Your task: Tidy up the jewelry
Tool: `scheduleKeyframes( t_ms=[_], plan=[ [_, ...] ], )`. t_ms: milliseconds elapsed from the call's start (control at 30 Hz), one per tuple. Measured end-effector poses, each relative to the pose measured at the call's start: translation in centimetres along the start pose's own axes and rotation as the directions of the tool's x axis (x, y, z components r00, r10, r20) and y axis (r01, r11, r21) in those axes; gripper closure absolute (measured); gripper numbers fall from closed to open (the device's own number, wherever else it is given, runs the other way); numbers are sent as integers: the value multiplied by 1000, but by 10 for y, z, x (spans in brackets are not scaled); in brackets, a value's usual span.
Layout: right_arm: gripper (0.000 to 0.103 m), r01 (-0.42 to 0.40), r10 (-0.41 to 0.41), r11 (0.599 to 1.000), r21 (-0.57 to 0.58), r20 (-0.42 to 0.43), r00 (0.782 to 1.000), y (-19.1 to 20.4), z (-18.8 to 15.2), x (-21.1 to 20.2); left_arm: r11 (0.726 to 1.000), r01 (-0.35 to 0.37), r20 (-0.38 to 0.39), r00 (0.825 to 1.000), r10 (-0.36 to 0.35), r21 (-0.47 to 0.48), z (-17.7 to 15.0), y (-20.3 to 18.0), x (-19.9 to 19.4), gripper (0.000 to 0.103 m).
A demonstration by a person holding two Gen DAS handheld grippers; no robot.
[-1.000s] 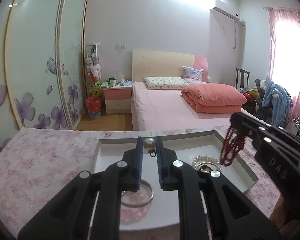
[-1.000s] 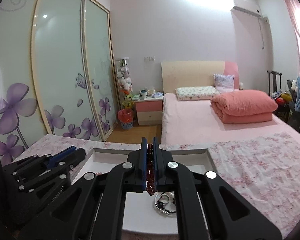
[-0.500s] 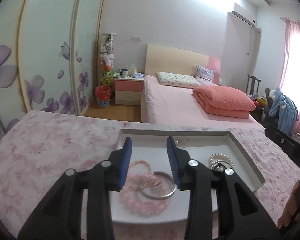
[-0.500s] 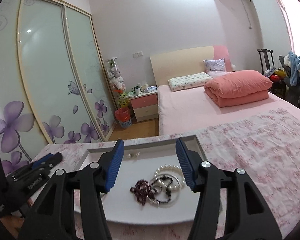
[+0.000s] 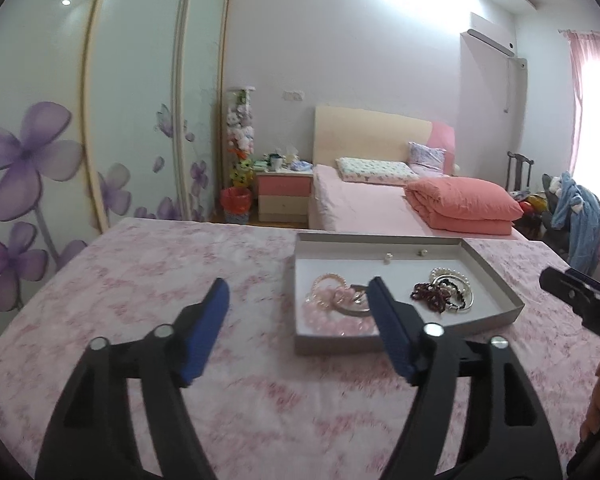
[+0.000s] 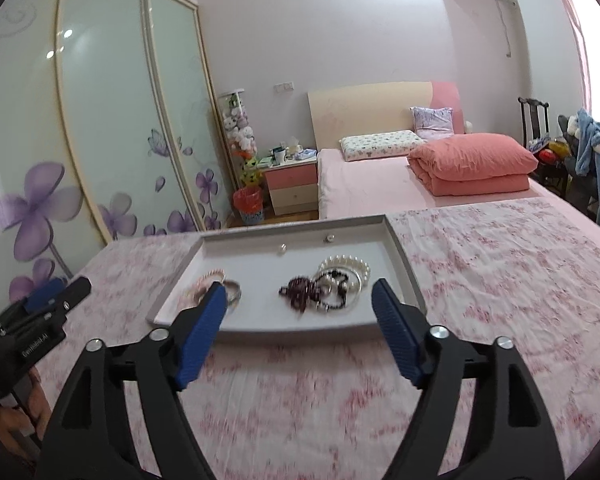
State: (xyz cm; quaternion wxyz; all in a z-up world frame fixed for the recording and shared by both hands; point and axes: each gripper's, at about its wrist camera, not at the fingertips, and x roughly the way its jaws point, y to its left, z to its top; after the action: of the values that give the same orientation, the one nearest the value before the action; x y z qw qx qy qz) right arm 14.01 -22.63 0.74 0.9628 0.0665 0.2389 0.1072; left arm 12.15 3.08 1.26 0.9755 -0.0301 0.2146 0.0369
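Where the jewelry is concerned, all pieces are seen inside the shallow grey tray (image 6: 400,256) on the floral pink cloth (image 6: 500,280): a dark red bead strand (image 6: 300,294) tangled against a white pearl bracelet (image 6: 350,264), a pink bead bracelet (image 5: 332,320) with a metal bangle (image 5: 350,304) (partly hidden), and two small studs (image 6: 283,249) near the far wall. Both grippers are held short of the tray. The left gripper (image 5: 298,322) and right gripper (image 6: 298,320) have just been opening; each stands wide, nothing between the jaws.
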Motion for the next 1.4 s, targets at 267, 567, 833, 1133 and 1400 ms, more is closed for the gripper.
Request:
scheduleKeyframes(
  t_ms=[267,567,833,1133,1400],
  plan=[
    [2,30,-27,997,-70,32,999,13,-20,-28,1000,28,31,999,-28,6,-16,-4,-30,4],
    [2,18,-16,999,-43,44,999,12,-38,-48,999,36,44,998,-37,26,-30,-11,-52,4],
    [2,21,-17,999,-41,107,994,14,-40,-59,998,35,58,998,-38,56,-32,-18,-60,4],
    [2,26,-22,999,-39,91,996,11,-47,-55,997,43,45,998,-46,58,-34,-21,-56,4],
    [2,26,-22,999,-39,91,996,11,-47,-55,998,45,41,998,-47,52,-35,-21,-55,4]
  ],
)
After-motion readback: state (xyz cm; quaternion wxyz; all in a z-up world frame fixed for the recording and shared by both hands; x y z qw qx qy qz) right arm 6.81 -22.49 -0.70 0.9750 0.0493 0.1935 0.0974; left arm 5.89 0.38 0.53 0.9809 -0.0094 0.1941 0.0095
